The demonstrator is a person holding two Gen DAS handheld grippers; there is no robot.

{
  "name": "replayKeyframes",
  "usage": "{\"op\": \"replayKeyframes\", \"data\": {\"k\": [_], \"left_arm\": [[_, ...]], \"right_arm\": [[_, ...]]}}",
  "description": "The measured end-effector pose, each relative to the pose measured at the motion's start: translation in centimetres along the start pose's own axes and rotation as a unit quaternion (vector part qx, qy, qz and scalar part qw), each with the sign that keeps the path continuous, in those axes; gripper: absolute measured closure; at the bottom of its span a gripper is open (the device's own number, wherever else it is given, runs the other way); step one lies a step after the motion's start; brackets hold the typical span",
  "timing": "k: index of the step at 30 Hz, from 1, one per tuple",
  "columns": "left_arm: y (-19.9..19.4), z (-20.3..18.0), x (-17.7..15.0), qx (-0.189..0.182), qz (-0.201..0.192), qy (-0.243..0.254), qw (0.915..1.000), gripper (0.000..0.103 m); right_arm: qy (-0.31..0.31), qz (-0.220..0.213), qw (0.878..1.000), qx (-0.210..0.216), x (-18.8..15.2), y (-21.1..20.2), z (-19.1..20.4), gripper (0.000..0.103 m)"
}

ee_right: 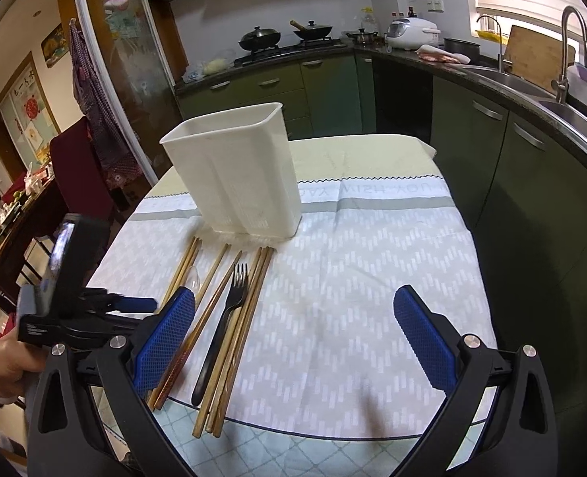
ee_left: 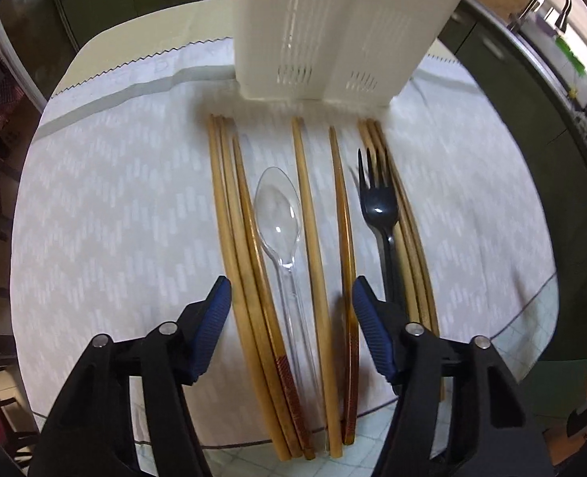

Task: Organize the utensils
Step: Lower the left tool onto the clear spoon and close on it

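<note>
Because the spoon (ee_left: pixel 279 214) lies among chopsticks (ee_left: pixel 229 238) on the table (ee_left: pixel 94 198) before the empty holder (ee_left: pixel 333 31), the left tongs (ee_left: pixel 291 302) straddle its handle, apart, gripping nothing; the right tongs (ee_right: pixel 293 318) wait wide apart.

Glossy black plastic fork (ee_left: pixel 380 206), wooden chopsticks (ee_left: pixel 309 238), woven cloth (ee_left: pixel 114 198).

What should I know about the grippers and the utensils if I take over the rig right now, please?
Left gripper: open above the clear spoon and chopsticks, gripping nothing.
Right gripper: open, empty, over bare cloth.
Spoon, black fork and all chopsticks lie on the cloth before the white holder.
Done: nothing visibly in the holder.
Left: load every utensil.
</note>
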State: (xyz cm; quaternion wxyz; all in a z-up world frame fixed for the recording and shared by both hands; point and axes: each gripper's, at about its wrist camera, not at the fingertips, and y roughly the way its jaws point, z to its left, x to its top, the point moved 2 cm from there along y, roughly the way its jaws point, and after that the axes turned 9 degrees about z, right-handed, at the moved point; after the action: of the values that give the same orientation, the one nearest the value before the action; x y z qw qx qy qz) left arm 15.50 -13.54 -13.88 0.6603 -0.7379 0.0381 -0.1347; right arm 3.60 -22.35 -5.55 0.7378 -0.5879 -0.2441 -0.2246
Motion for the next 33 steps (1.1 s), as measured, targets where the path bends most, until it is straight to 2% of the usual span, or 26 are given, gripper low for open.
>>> {"op": "replayKeyframes", "data": {"k": [2, 6, 7, 9, 11, 19, 24, 26, 33], "left_arm": [[0.1, -0.5, 0.3, 0.004, -0.004, 0.002, 1.0000, 0.053], [-0.1, -0.9, 0.8, -0.012, -0.009, -0.006, 0.9999, 0.063], [0.0, -0.8, 1.0, -0.013, -0.006, -0.007, 0.9999, 0.067], [0.0, -0.5, 1.1, -0.014, 0.005, -0.011, 0.9998, 0.069], [0.6, -0.3, 1.6, -0.011, 0.016, -0.017, 0.9997, 0.075], [1.7, -1.2, 2.3, -0.015, 0.025, -0.022, 0.9993, 0.083], [0.9, 0.1, 1.9, -0.030, 0.022, -0.026, 0.9990, 0.087], [0.7, 0.8, 1.6, -0.034, 0.023, -0.028, 0.9988, 0.093], [0.0, 2.9, 0.3, -0.042, 0.021, -0.020, 0.9987, 0.093]], "right_arm": [[0.000, 0.000, 1.000, 0.006, -0.1, 0.1, 0.0, 0.004], [0.007, -0.002, 1.000, 0.012, -0.3, 0.1, -0.7, 0.004], [0.009, -0.003, 1.000, 0.012, -0.3, 0.1, -0.9, 0.004], [0.013, -0.004, 1.000, 0.012, -0.4, 0.0, -1.3, 0.004], [0.019, -0.004, 1.000, 0.016, -0.5, -0.1, -1.6, 0.004], [0.020, -0.009, 1.000, 0.019, -0.9, -0.6, -2.0, 0.004], [0.015, -0.001, 1.000, 0.022, -1.0, -0.2, -1.7, 0.004], [0.012, 0.008, 1.000, 0.027, -1.0, 0.1, -1.3, 0.004], [-0.023, 0.029, 0.999, 0.020, -0.7, 1.5, 1.6, 0.004]]}}
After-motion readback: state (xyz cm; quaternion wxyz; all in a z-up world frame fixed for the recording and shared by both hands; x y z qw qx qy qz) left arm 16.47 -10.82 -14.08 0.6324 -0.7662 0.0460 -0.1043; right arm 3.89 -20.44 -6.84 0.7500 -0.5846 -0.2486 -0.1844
